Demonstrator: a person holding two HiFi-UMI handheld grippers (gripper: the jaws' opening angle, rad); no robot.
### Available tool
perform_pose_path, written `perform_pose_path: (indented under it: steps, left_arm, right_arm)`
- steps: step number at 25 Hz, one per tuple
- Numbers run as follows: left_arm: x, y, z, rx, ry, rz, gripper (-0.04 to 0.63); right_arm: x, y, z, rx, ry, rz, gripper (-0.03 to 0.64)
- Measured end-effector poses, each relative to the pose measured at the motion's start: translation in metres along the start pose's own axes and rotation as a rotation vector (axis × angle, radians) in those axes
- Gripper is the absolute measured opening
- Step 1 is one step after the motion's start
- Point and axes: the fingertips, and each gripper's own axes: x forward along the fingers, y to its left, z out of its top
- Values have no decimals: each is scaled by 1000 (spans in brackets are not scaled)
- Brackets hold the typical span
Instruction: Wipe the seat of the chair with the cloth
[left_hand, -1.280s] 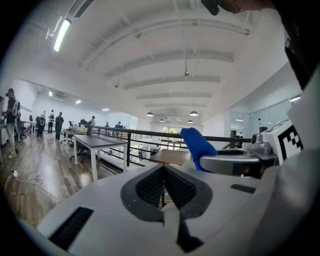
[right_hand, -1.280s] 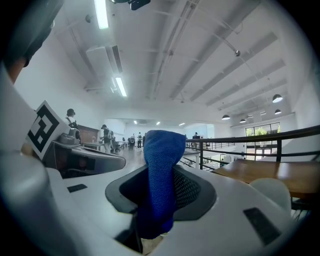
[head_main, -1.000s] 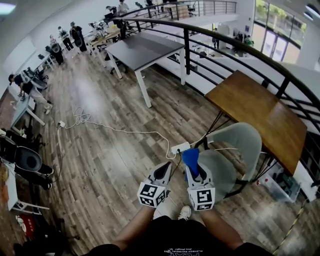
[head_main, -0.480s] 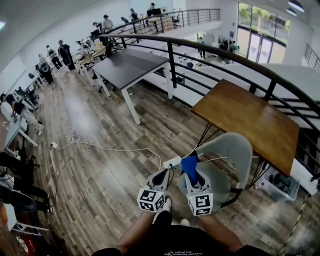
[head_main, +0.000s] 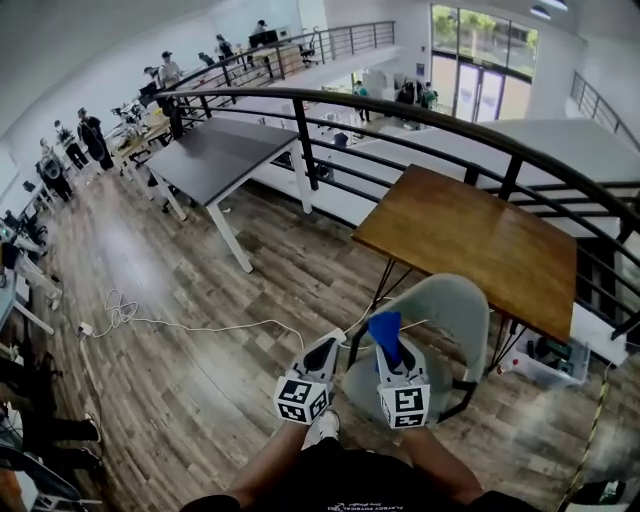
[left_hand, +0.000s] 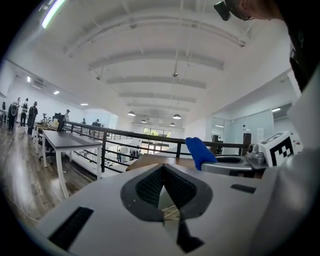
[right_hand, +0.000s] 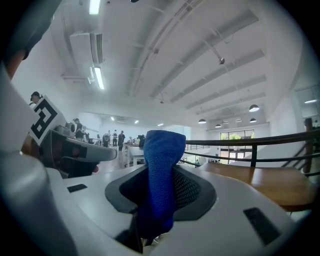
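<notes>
Right gripper (head_main: 391, 352): clamped on the cloth (head_main: 384, 330), whose long axis points to 12 o'clock.
Left gripper (head_main: 328, 350): jaws together, holding nothing.
Chair (head_main: 455, 305): its seat (head_main: 448, 365) lies low at 2 o'clock from your right gripper, the nearer hand.
Since a second ago: the chair has drawn in beneath you, and the cloth is still off the seat.

The left gripper (head_main: 330, 347) and right gripper (head_main: 392, 350) are held side by side, pointed forward. The left jaws are pressed together; the right jaws are clamped on a blue cloth (right_hand: 160, 170).
</notes>
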Motion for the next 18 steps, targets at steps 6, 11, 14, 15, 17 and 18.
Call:
perform_pose_path:
  steps: [6,11,14,15,17,18]
  left_arm:
    - [30,24,4,-2,28,-68,2]
    - [50,48,-4,-5,64,-93,2]
    - [60,61,-8,-23,78,-114,2]
    - [63,64,-10,-39,80,-126,2]
    - [70,69,-14,-82,84,-151,2]
    - [73,71,-16,-97,87,-164,2]
  right_arm:
    - [28,-8,-1,1,31,-72,130]
    - [50,-13,-5,2,55,-130,130]
    - [59,-13,-5,-11,77,-166,130]
    - [62,-14,-6,-17,83,-180,130]
    - [70,-16,-9,-25,95,-203,130]
    - [73,-17,-10,-23,102,-213,130]
